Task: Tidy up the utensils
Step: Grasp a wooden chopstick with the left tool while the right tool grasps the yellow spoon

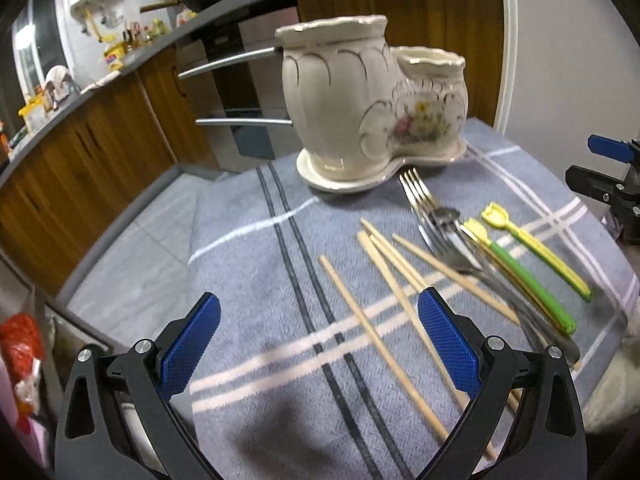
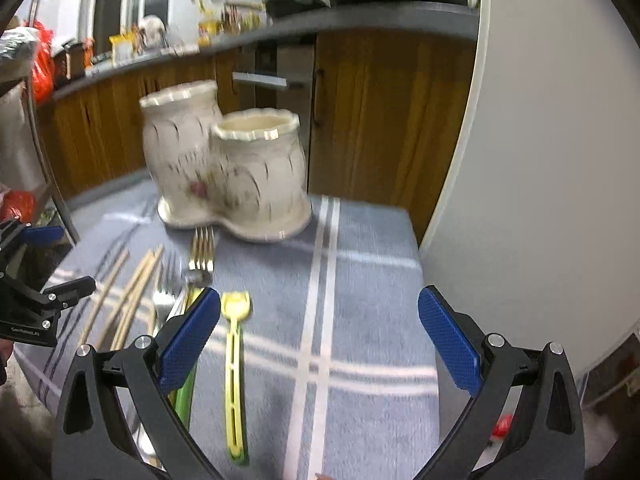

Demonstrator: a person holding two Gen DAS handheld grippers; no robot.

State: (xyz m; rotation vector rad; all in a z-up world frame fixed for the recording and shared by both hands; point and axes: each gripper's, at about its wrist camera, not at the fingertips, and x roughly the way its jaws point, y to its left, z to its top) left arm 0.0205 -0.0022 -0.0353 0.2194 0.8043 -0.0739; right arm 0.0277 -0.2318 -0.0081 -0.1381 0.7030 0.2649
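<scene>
A cream two-pot ceramic utensil holder (image 1: pixel 360 104) (image 2: pixel 224 168) stands at the far side of the grey-blue cloth (image 1: pixel 260 280) (image 2: pixel 360 280); both pots look empty. In front of it lie several wooden chopsticks (image 1: pixel 384 272) (image 2: pixel 132 296), metal forks (image 1: pixel 424 208) (image 2: pixel 202 252), a green-handled utensil (image 1: pixel 528 280) (image 2: pixel 184 396) and a yellow plastic spoon (image 1: pixel 536 248) (image 2: pixel 234 360). My left gripper (image 1: pixel 320 344) hovers open over the chopsticks, holding nothing. My right gripper (image 2: pixel 320 344) is open above the cloth, the yellow spoon just inside its left finger.
The cloth-covered table ends at the left and far edges over a grey tiled floor (image 1: pixel 152 232). Wooden kitchen cabinets (image 1: pixel 100 152) (image 2: pixel 380 120) and a cluttered counter lie behind. A white wall (image 2: pixel 540 160) borders the table's right side. The right gripper's body (image 1: pixel 608 184) shows at the right edge.
</scene>
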